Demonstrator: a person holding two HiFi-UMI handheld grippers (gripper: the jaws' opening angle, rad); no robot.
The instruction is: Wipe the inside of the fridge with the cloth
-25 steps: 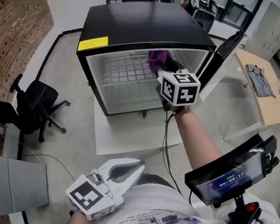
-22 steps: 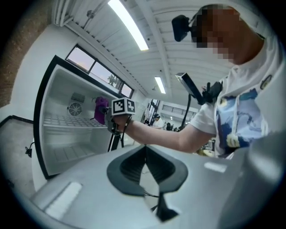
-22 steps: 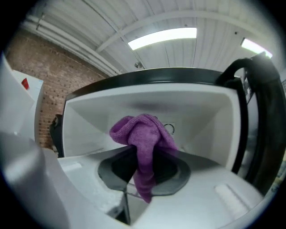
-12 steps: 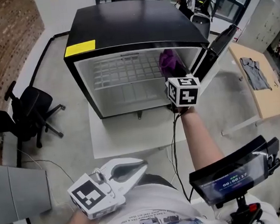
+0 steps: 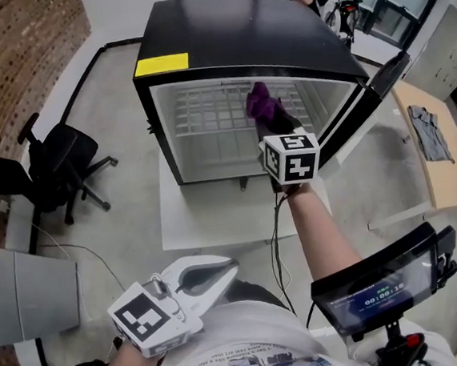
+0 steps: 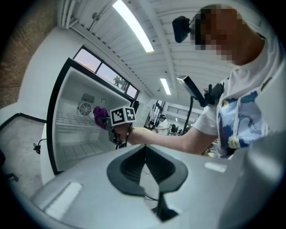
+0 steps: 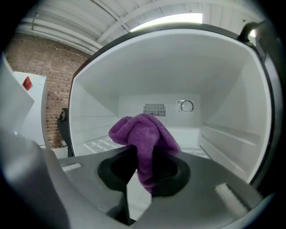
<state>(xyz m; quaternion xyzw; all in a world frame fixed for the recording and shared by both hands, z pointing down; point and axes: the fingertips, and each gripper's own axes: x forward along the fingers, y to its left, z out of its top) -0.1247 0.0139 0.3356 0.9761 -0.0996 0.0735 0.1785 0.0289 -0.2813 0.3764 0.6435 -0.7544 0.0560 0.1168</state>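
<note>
A small black fridge [image 5: 238, 32] stands open on a white platform, its white inside [image 5: 215, 131] and wire shelf showing. My right gripper [image 5: 270, 126] is shut on a purple cloth [image 5: 257, 100] and holds it at the fridge mouth, right of centre. In the right gripper view the cloth [image 7: 145, 143] bunches up between the jaws, with the fridge's back wall [image 7: 156, 109] beyond. My left gripper [image 5: 213, 274] stays low near my body, jaws shut on nothing. The left gripper view shows the fridge [image 6: 76, 125] from the side with the cloth [image 6: 99, 117] at its opening.
The fridge door [image 5: 365, 100] hangs open to the right. A black office chair [image 5: 58, 166] stands on the left by a brick wall. A wooden table [image 5: 434, 142] with grey fabric is at the right. A cable [image 5: 275, 246] trails from the right gripper.
The right gripper with the cloth has shifted a little left and slightly deeper toward the fridge opening. My head view has swung. The left gripper has stayed put.
</note>
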